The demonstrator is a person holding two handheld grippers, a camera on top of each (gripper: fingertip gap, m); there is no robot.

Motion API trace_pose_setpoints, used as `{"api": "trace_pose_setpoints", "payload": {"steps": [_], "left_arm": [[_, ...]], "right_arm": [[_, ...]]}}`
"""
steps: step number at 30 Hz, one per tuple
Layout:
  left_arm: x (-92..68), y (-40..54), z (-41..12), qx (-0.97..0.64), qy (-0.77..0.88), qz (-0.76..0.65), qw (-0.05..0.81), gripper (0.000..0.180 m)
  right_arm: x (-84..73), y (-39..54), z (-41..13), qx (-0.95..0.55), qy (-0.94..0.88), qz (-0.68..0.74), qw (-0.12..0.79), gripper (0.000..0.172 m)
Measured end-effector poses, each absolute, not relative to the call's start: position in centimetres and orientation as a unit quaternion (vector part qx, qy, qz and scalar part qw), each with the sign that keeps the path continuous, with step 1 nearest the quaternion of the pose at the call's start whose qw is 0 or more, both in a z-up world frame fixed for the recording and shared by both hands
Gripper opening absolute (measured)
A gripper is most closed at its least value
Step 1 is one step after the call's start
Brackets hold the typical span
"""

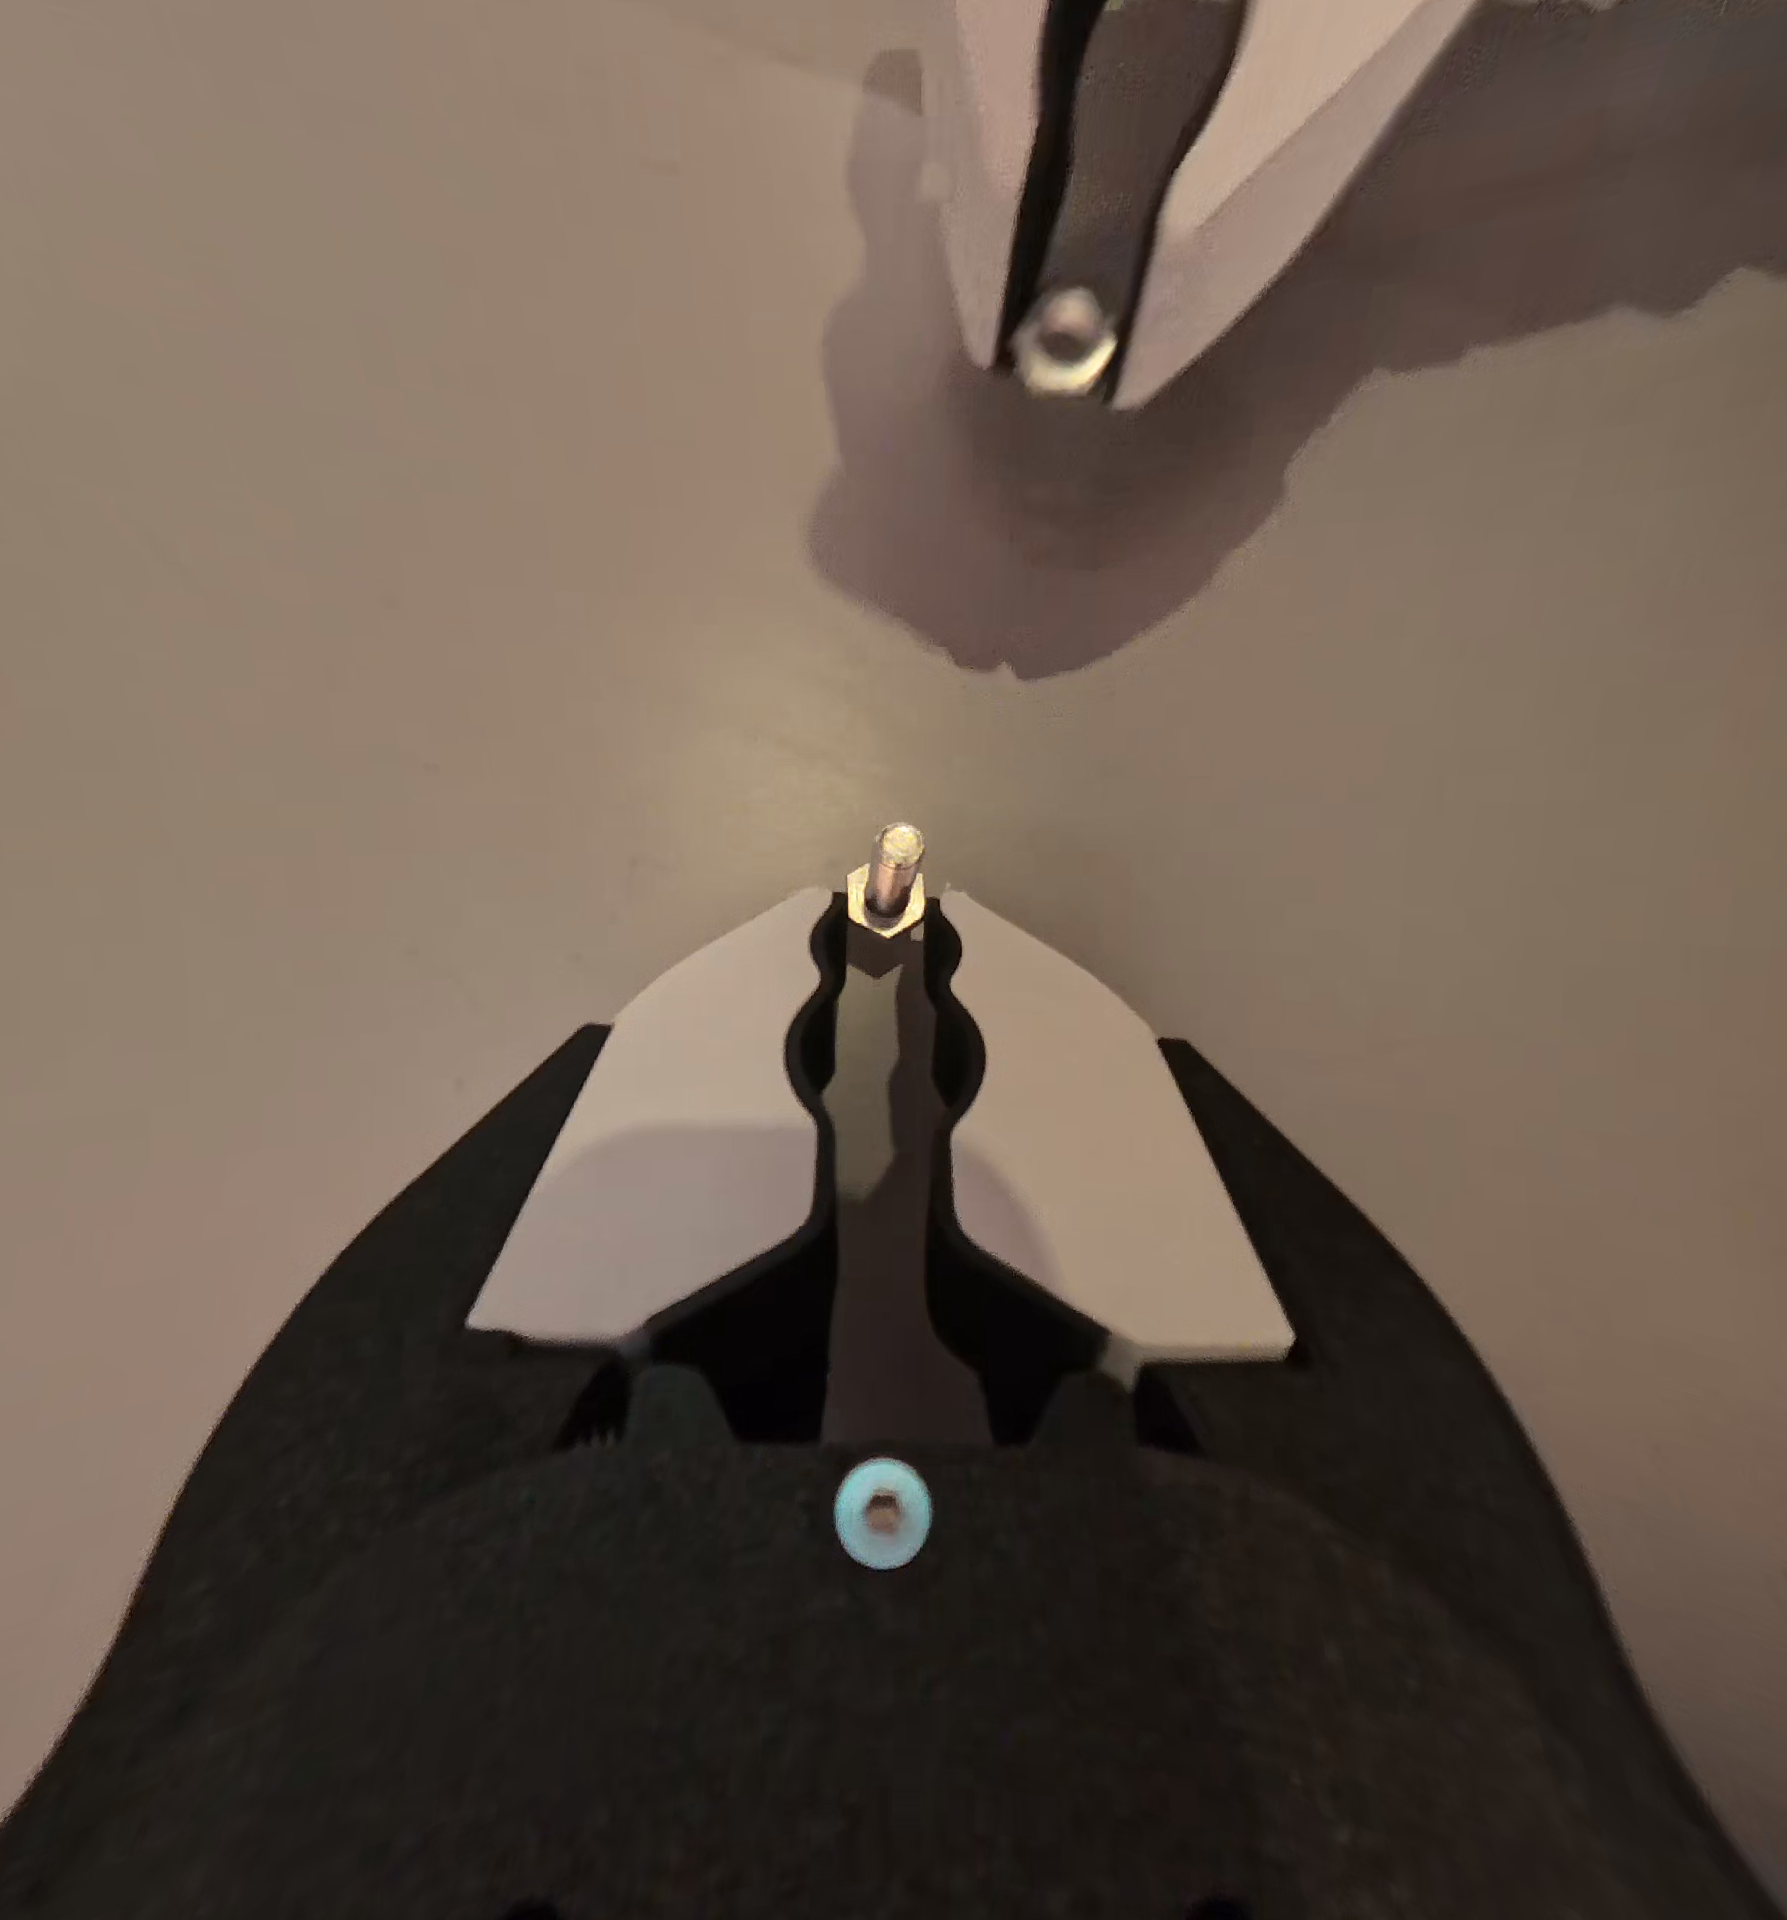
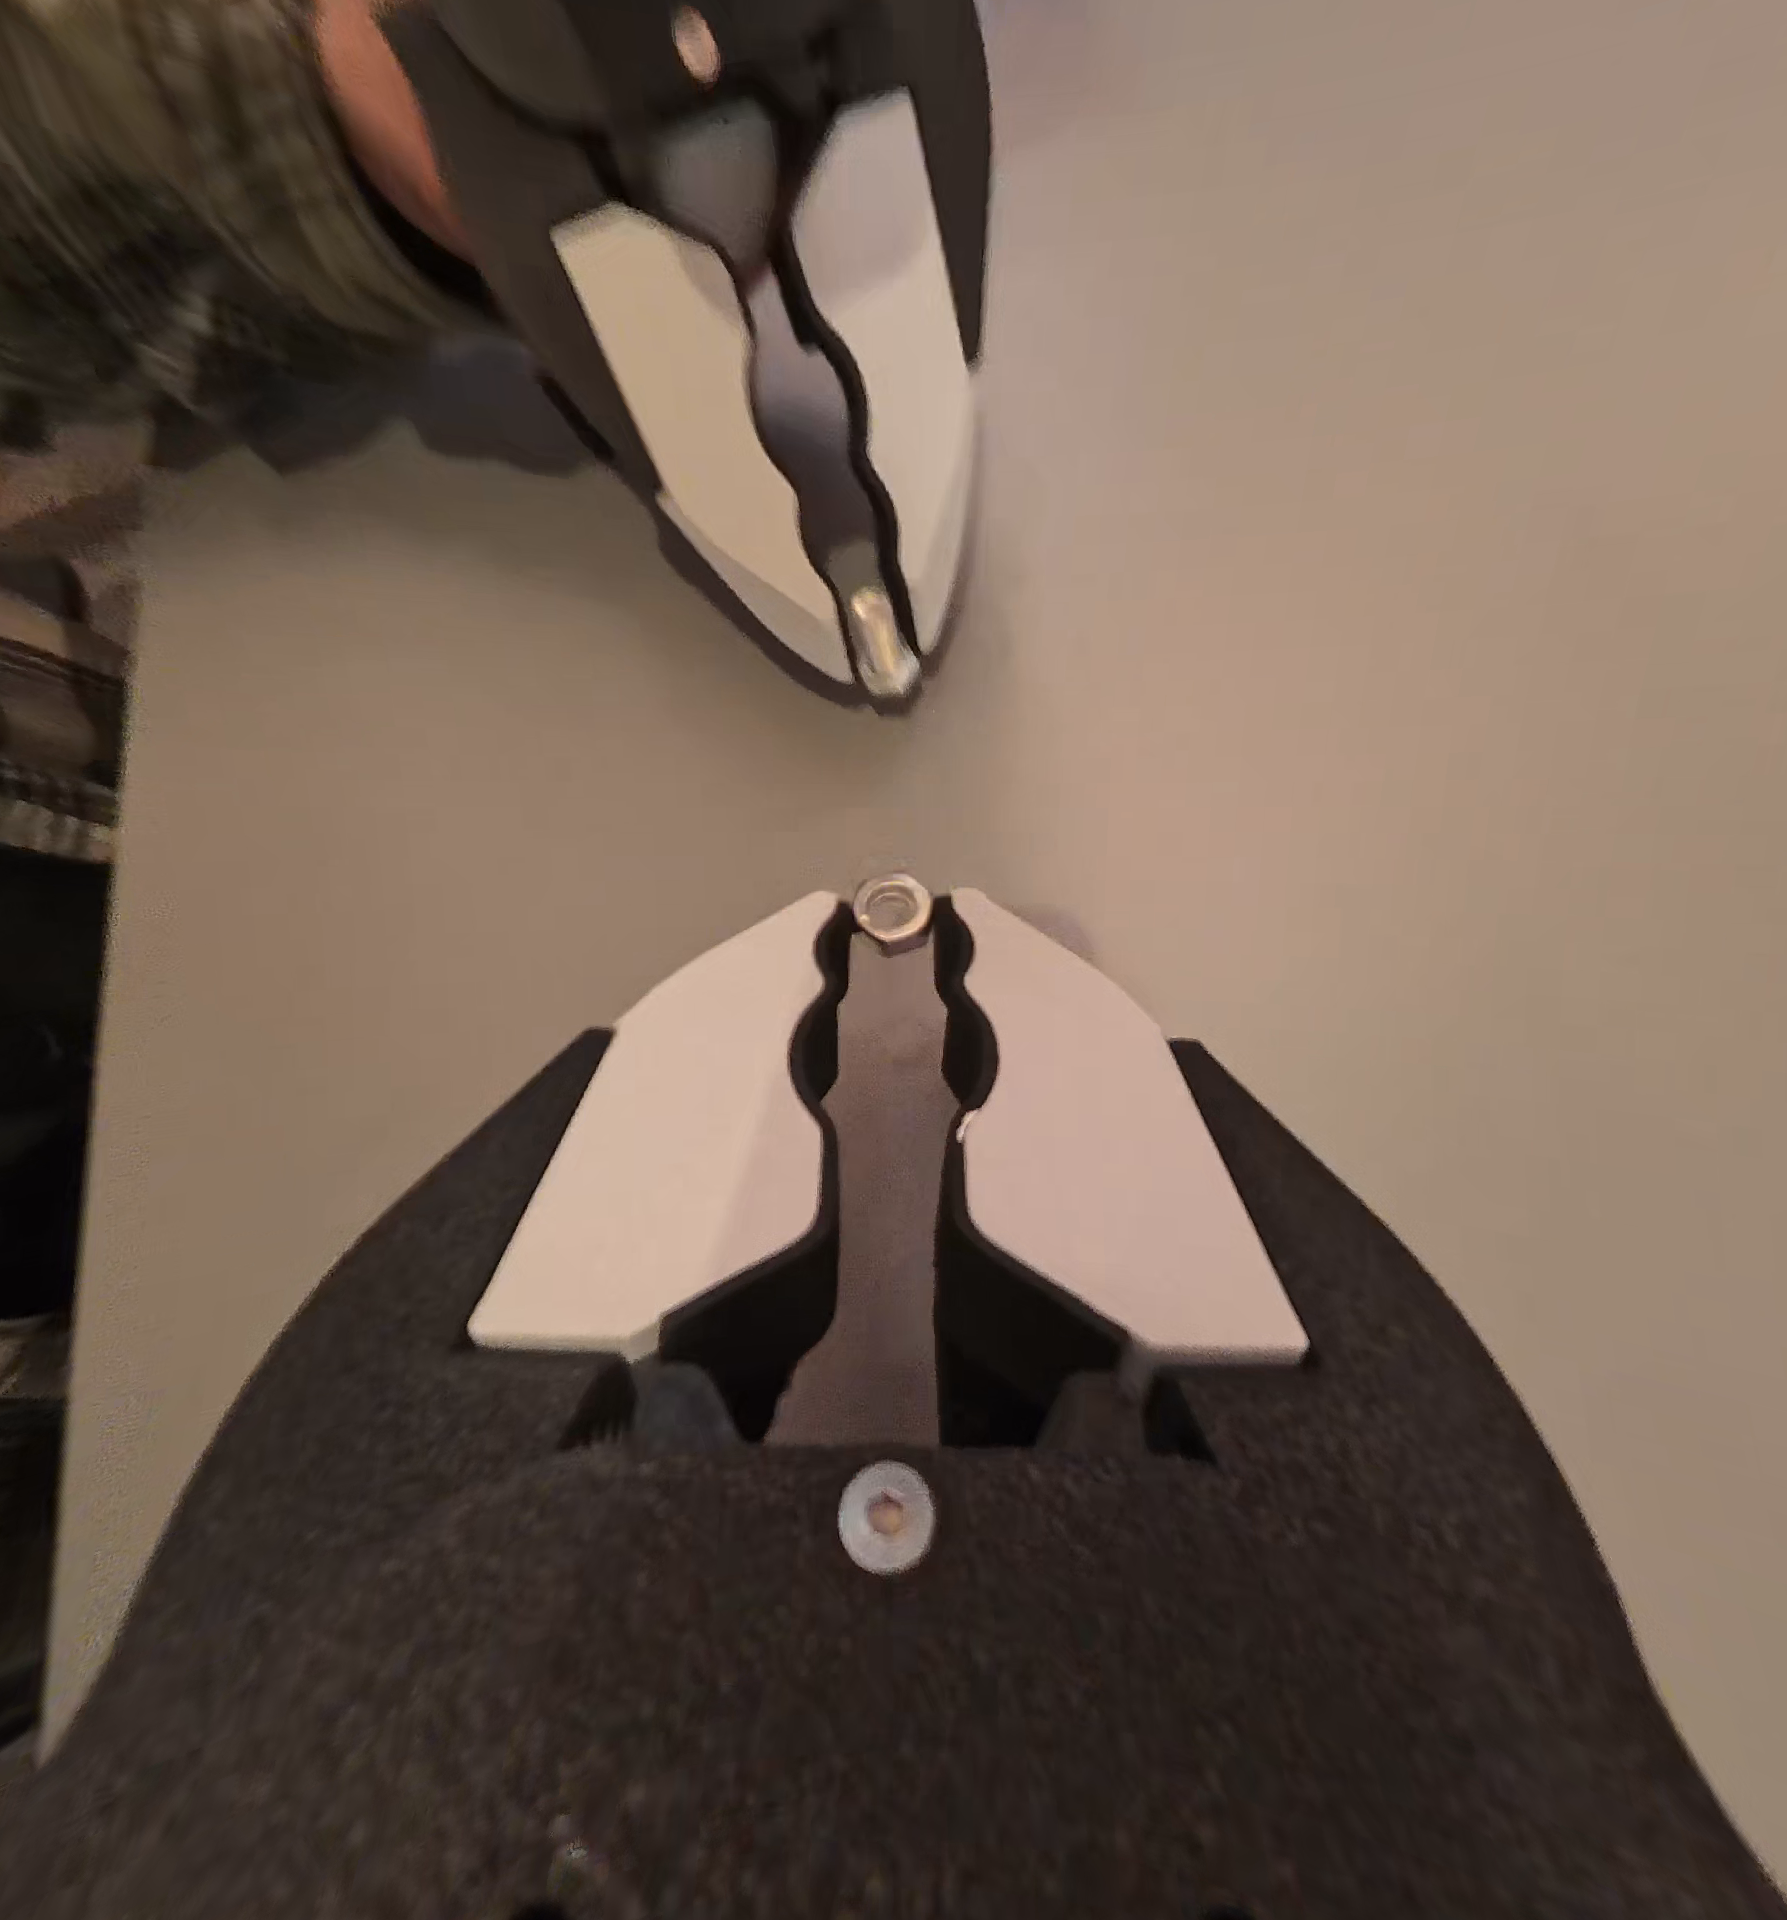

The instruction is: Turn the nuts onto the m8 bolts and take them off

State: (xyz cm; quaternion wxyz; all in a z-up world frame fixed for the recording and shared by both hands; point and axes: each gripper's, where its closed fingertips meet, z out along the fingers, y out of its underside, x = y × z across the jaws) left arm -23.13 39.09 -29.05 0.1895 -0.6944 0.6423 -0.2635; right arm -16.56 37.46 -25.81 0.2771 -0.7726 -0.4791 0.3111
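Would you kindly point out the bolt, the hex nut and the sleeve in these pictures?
bolt (image 1: 895,864): left wrist view, on its threaded shank.
hex nut (image 2: 891,916): right wrist view, on its front face.
sleeve (image 2: 141,208): right wrist view, on its patterned cloth.

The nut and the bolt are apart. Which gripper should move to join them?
Probably the right gripper: its jaws hold the silver nut, hole facing forward. The left gripper holds the bolt by its head, shaft pointing out.

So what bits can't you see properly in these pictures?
- Silver hex-head bolt: left wrist view, its head's underside is hidden between the left tongs.
- Small silver hex nut: thread too small and blurred in either view.
- Camouflage sleeve: right wrist view, blurred and cut off by the edge.
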Motion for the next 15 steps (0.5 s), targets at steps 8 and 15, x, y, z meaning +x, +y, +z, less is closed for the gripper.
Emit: {"api": "trace_pose_setpoints", "payload": {"steps": [8, 15], "left_arm": [[-23.5, 39.0, -29.3, -0.693, 0.641, -0.27, 0.186, 0.014], [-23.7, 39.0, -30.2, -0.693, 0.642, -0.274, 0.179, 0.014]], "right_arm": [[-16.1, 39.0, -29.9, -0.793, -0.497, 0.263, 0.234, 0.015], [-15.8, 39.1, -30.6, -0.789, -0.521, 0.235, 0.225, 0.027]]}}
